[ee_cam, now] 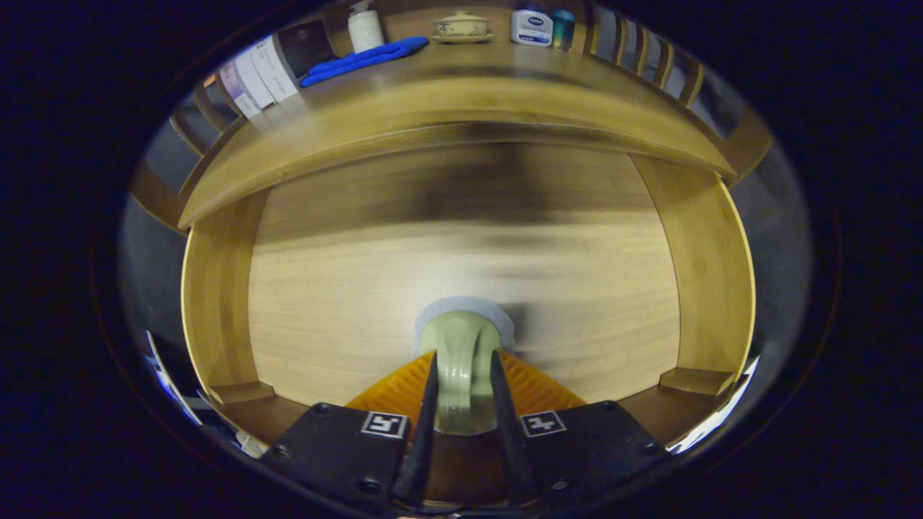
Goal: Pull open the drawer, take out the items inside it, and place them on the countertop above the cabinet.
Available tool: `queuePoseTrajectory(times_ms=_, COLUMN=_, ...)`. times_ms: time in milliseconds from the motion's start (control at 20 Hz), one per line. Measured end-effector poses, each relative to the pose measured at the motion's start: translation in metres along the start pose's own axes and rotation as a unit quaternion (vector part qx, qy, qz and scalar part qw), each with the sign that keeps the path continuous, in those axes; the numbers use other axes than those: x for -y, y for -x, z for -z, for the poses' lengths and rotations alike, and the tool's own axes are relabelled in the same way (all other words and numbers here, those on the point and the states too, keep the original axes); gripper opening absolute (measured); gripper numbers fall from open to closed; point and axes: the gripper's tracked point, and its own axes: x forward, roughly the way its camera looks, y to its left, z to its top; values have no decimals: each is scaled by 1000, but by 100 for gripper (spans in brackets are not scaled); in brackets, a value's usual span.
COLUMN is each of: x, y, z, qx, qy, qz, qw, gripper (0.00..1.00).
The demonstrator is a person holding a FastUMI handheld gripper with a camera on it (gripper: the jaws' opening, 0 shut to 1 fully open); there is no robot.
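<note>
Between the 2 fingers [425, 404] of the gripper [463, 375] sits a pale green cup [461, 357] with a light rim, clamped on both sides, over the wooden floor of the open drawer [346, 288]. Beyond it, the bench [461, 108] carries a blue cloth [364, 59], bottles and a lidded bowl [461, 27].

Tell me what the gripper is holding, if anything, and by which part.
The gripper is shut on the pale green drawer knob, one finger on each side of its rounded body, in front of the wooden drawer front.
</note>
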Motion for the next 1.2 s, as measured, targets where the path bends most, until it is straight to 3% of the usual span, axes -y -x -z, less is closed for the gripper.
queuePoseTrajectory(times_ms=150, x=2, y=5, z=-3, qx=16, qy=26, qz=6, qw=1000, gripper=22)
queuePoseTrajectory(times_ms=200, x=2, y=7, z=-4, qx=18, qy=25, qz=5, qw=999, gripper=21)
queuePoseTrajectory(times_ms=600, x=5, y=73, z=-31, qx=67, qy=25, qz=-25, qw=997, gripper=21)
queuePoseTrajectory(times_ms=1200, x=-3, y=134, z=-132, qx=98, qy=43, qz=-6, qw=994, gripper=21)
